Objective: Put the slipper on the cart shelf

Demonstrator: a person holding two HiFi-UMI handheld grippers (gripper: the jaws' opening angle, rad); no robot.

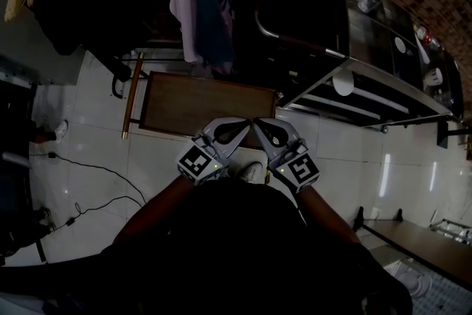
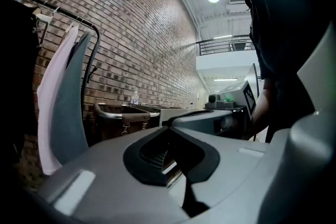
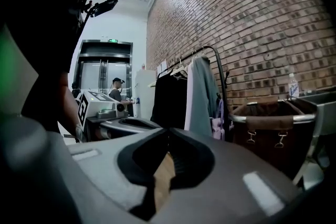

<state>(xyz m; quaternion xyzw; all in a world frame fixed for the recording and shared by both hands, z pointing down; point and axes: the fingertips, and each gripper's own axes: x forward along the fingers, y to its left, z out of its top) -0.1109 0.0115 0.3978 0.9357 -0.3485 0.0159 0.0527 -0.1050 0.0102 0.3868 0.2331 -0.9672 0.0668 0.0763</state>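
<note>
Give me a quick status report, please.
Left tool shut, right tool shut, both empty. Slipper not held, not made out. Cart shelf just ahead, nothing seen blocking.

Readable text: none.
Left marker cube [image 1: 198,161]: black-and-white square pattern, no letters or digits.
Right marker cube [image 1: 302,172]: same kind of pattern.
Green sign [image 3: 113,40], above the double door [image 3: 102,78]: too small to read.
Bottle [image 3: 293,84] label, far right of the double door: illegible.
</note>
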